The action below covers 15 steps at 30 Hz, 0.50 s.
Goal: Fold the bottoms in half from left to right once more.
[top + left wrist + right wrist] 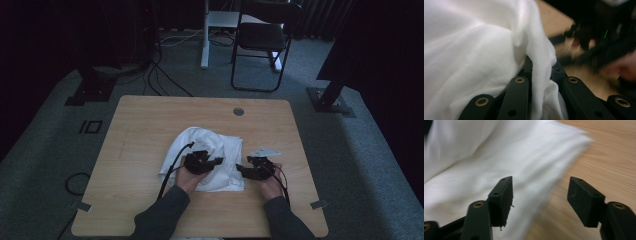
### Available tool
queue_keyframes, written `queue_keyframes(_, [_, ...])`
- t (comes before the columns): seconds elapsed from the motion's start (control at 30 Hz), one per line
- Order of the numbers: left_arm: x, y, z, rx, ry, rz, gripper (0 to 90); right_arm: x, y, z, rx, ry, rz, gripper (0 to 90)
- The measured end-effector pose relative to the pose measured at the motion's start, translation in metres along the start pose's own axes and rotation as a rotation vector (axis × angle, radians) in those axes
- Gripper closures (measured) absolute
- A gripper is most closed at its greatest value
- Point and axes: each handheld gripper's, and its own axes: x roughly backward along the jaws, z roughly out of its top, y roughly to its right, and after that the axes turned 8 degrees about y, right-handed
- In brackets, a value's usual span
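— Black jaws come first to the eye in the left gripper view, and between them a fold of the white cloth (474, 55) is pinched. So the left gripper (212, 162) is closed on the cloth, yes?

— Yes, I think so. From where I stand, it sits on top of the cloth (207, 157), a little toward the near right part of the pile. The cloth itself lies near the middle of the table (140, 130), crumpled, somewhat closer to the person than to the far edge.

— And the right gripper (241, 170)?

— Its jaws stand wide apart and hold nothing. In the right gripper view one jaw is over the cloth (499, 157) and the other is over bare wood, so the edge of the cloth runs between them.

— Which way is the cloth from it, then?

— On the table, at about nine o'clock from the right gripper, just beside its tips. The edge there runs roughly from twelve to six, away from the person and back.

— So which hand is nearer to this edge?

— The right one, clearly. In my judgement it needs only a short move toward nine o'clock and then to close, while the left gripper keeps the fold.
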Motion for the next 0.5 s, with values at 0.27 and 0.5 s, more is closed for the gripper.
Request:
queue_keyframes(0.27, [-0.026,0.000,-0.018,0.001,-0.064,-0.004,80.8,0.021,-0.002,0.025,-0.013,0.144,0.039,43.1])
queue_keyframes(0.5, [-0.024,0.004,-0.016,-0.016,-0.057,-0.005,75.0,0.002,-0.024,0.051,0.029,0.149,0.120,43.8])
